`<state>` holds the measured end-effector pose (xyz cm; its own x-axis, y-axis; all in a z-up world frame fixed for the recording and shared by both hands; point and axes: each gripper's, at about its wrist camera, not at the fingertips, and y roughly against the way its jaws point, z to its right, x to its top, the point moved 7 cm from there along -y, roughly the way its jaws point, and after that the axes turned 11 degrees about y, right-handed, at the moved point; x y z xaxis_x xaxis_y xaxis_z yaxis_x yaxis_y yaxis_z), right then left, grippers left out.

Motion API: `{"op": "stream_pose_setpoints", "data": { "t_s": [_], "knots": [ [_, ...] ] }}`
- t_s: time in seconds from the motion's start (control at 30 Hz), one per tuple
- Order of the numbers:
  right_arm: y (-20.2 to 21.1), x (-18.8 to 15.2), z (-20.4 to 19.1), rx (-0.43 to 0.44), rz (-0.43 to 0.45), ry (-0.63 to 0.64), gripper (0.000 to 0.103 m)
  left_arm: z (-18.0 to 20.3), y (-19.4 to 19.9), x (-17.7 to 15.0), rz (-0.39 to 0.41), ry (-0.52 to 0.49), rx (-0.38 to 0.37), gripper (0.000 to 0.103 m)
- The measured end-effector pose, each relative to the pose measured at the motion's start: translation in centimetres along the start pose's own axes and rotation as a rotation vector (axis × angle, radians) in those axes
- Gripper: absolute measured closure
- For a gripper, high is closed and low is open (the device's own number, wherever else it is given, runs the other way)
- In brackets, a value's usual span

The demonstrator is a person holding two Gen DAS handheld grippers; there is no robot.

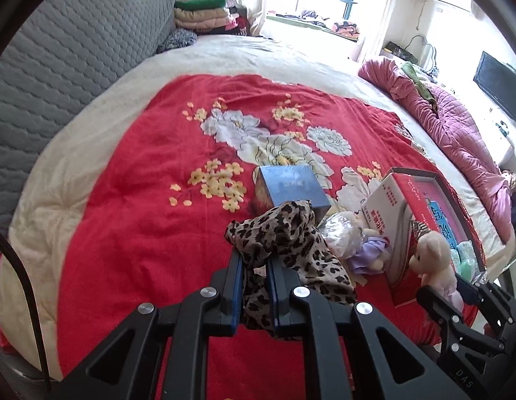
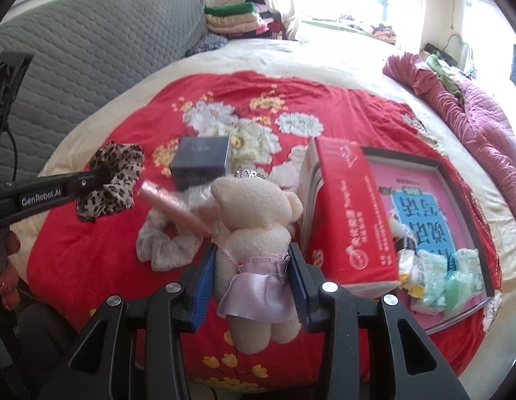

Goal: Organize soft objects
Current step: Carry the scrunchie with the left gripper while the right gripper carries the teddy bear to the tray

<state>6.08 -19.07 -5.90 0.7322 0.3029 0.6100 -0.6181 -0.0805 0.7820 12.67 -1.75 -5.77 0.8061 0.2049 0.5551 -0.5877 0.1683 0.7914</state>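
My left gripper point(image 1: 254, 261) is shut on a leopard-print cloth point(image 1: 287, 236), which hangs bunched above the red floral quilt point(image 1: 131, 206). In the right wrist view the same cloth point(image 2: 114, 180) dangles from the left gripper point(image 2: 103, 175) at the left edge. My right gripper point(image 2: 253, 251) is shut on the waist of a cream teddy bear point(image 2: 254, 210) in a lilac satin skirt, lifted off the quilt. The left wrist view shows that bear point(image 1: 432, 253) at the lower right in the right gripper point(image 1: 441, 295). A white spotted cloth point(image 2: 164, 243) lies on the quilt below.
A dark blue box point(image 1: 287, 190) and crinkled plastic wrap point(image 1: 341, 233) sit beside a small lilac-dressed plush point(image 1: 367, 253). A pink tube point(image 2: 174, 206) lies on the spotted cloth. The red box lid point(image 2: 347, 216) leans on an open tray point(image 2: 441, 166) holding several packets point(image 2: 434, 273). A pink duvet point(image 2: 474, 106) lines the right side.
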Motion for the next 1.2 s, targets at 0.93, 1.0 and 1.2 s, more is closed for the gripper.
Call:
{"op": "stream_pose_setpoints", "data": {
  "t_s": [0.93, 1.0, 1.2],
  "knots": [
    [8.2, 2.2, 4.7, -0.043, 0.142, -0.039, 0.060, 8.4, 7.1, -0.2, 0.087, -0.103, -0.082, 0.089],
    [8.8, 2.2, 5.5, -0.051, 0.154, -0.052, 0.060, 9.3, 7.4, -0.3, 0.090, -0.114, -0.088, 0.089],
    [11.0, 1.8, 8.0, -0.081, 0.184, -0.094, 0.060, 12.4, 8.2, -0.7, 0.100, -0.144, -0.112, 0.089]
  ]
}}
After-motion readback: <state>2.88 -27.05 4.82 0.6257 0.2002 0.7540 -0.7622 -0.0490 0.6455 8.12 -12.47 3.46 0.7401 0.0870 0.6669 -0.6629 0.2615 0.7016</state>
